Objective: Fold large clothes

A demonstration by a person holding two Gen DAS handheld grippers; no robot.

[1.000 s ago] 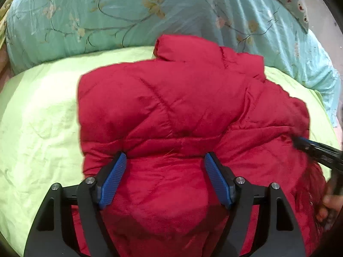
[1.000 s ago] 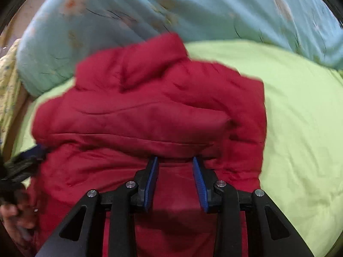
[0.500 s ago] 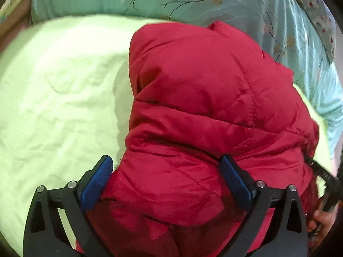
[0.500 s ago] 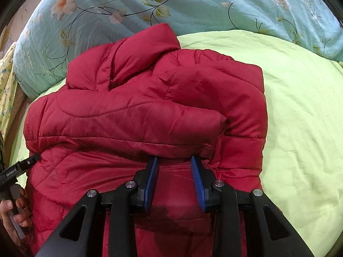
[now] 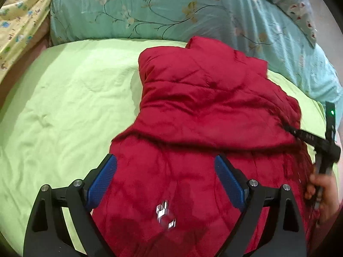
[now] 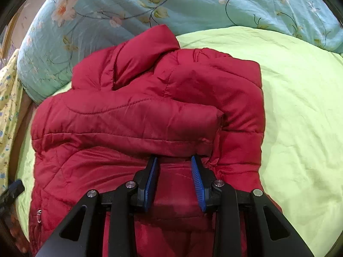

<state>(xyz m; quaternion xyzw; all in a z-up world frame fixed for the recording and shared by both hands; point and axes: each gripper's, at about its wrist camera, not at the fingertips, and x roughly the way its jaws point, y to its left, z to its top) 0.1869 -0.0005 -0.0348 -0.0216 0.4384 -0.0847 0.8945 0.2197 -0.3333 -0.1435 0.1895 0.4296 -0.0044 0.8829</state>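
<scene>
A red puffer jacket (image 5: pixel 203 111) lies folded on the light green bed sheet (image 5: pixel 64 111), collar toward the pillows. My left gripper (image 5: pixel 166 169) is open wide, its blue pads straddling the jacket's near part; a metal zipper pull (image 5: pixel 166 216) shows blurred below. In the right wrist view the jacket (image 6: pixel 139 115) has a sleeve folded across its middle. My right gripper (image 6: pixel 174 167) is partly open, its tips at the edge of that folded sleeve, with red fabric between the pads. The right gripper (image 5: pixel 308 136) also shows at the jacket's right edge in the left wrist view.
A teal floral quilt (image 5: pixel 171 10) lies bunched along the far side of the bed. A yellow patterned cloth (image 5: pixel 17 21) is at the far left. The green sheet (image 6: pixel 300 107) extends right of the jacket. A hand (image 5: pixel 321 190) holds the right gripper.
The left gripper has swung its view and drawn back a little from the jacket, jaws staying wide. The right gripper has hardly moved, its jaws slightly wider.
</scene>
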